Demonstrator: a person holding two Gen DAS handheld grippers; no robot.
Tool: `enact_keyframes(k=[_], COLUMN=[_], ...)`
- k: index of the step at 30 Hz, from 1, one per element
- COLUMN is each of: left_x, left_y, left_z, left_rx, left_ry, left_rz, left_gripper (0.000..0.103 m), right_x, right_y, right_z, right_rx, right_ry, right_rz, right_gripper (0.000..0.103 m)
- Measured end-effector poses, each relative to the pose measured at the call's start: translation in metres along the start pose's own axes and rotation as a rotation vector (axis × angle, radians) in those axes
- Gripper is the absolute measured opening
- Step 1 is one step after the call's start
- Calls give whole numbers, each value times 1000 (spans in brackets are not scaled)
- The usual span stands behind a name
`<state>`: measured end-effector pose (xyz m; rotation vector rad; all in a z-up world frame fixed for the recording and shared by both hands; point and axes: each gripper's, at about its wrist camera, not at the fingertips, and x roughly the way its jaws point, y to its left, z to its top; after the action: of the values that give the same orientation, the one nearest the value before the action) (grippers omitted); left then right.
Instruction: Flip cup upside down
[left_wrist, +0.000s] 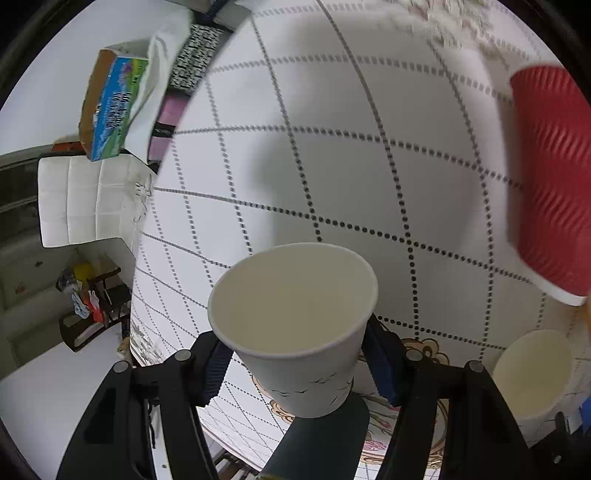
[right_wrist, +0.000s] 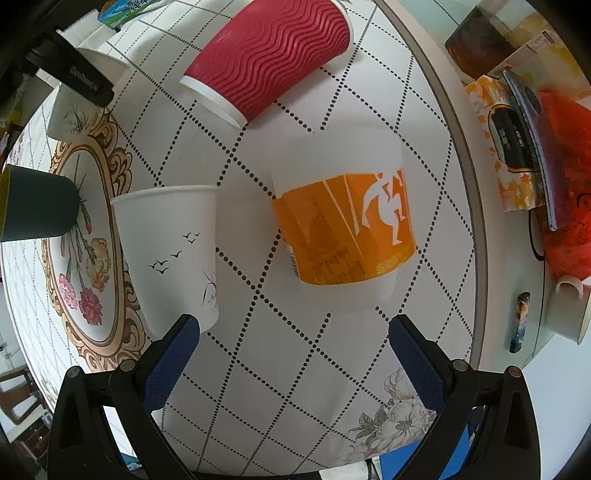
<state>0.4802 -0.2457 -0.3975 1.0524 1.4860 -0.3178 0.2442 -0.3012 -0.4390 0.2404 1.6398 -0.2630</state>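
Cup sits clamped in our left tool, lifted off the bench, mouth facing forward along the fingers, base toward the wrist. We judge a wrist roll would invert it. Our right tool hangs apart over another white cup, holding nothing.

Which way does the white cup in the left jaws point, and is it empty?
Mouth up and empty. In the left wrist view the white cup shows its open rim and bare cream inside, gripped on both sides by the jaws.
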Motion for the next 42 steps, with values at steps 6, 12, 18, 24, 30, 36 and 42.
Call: enact_keyframes(k=[6,12,18,24,30,36,42], left_x=[-46,-103,-138,-133,-92,-36,20], left_y=[17,34,44,39,29,11,-4], left_z=[-16,-50,-106,-183,-258,-309,-338], left_rx=[-66,-149,-229,-331,-440,-532,-615], left_ry=[-84,-177,-227,-208,-131,-39,53], left_rz=[-48,-96,-152,-228,-342,-438,-528], left_gripper=[62,62,62,62,62,62,62], right_x=[-15,-36,-52,-60,-57,-49,-28], right_y=[-1,6,13,25,47,73,96], right_z=[-7,-19,-36,-58,-89,-127,-153], right_rx=[-5,-21,-55,-91,-130,-191,-239], right_ry=[-21,-45,-70,-89,-88,-77,-45], right_rz=[-1,10,18,17,5,-19,-41], right_gripper=[103,103,103,103,103,103,103])
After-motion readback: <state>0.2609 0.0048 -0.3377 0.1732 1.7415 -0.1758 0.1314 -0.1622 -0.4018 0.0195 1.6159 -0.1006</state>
